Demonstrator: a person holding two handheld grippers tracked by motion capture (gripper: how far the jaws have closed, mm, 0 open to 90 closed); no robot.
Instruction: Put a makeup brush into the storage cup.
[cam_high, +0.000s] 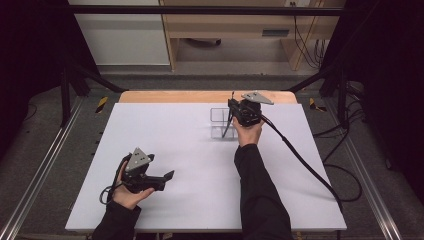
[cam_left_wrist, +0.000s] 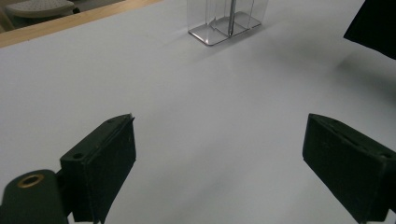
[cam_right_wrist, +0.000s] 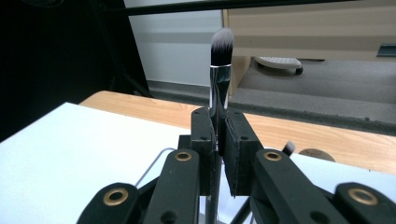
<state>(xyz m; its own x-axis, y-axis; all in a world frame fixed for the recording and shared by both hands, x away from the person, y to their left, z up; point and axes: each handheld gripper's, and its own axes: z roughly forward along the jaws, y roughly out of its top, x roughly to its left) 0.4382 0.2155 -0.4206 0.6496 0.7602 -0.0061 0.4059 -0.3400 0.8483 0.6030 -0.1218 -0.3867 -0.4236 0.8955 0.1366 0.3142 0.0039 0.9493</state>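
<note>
The left gripper (cam_high: 167, 176) rests low over the white table (cam_high: 165, 145) with its jaws wide apart and nothing between them. Well beyond it, the right gripper (cam_right_wrist: 217, 140) pinches a makeup brush (cam_right_wrist: 219, 70) upright, bristles up, handle pointing down into the clear acrylic organizer (cam_high: 220, 122) directly beneath, so it is the nearer hand.

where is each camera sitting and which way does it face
High view: above the person's side, looking forward and down on the white table; both forearms and hand-held grippers show.
Left gripper view: on the left hand-held gripper, looking across the table; open black jaws.
Right gripper view: on the right hand-held gripper, looking level; jaws clamp a silver-ferruled makeup brush.
High and left gripper views share the clear plastic compartment organiser.
</note>
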